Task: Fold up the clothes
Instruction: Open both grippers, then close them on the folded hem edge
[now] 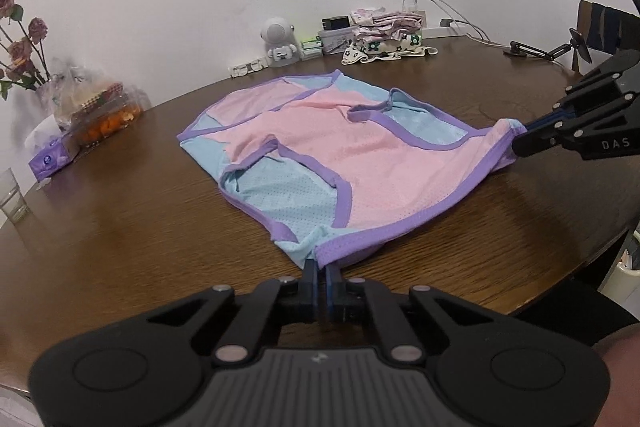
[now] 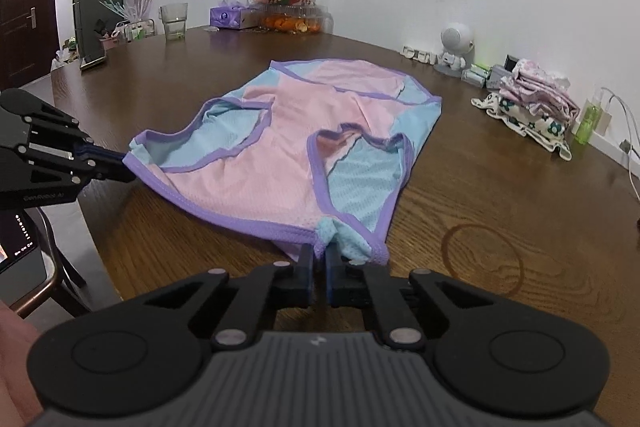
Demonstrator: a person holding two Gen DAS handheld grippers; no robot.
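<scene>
A pink and light-blue mesh vest (image 1: 332,147) with purple trim lies spread on the brown wooden table (image 1: 120,227). It also shows in the right wrist view (image 2: 288,147). My left gripper (image 1: 321,263) is shut on one shoulder strap at the near edge. My right gripper (image 1: 520,137) is shut on the other shoulder strap at the right side. In the right wrist view my right gripper (image 2: 320,253) pinches the strap and my left gripper (image 2: 128,167) holds the strap at the left.
A stack of folded clothes (image 1: 384,35) sits at the back by the wall, next to a small white robot figure (image 1: 278,41). A tissue box (image 1: 50,161), a bag of fruit (image 1: 100,111) and a glass (image 1: 12,195) stand at the left.
</scene>
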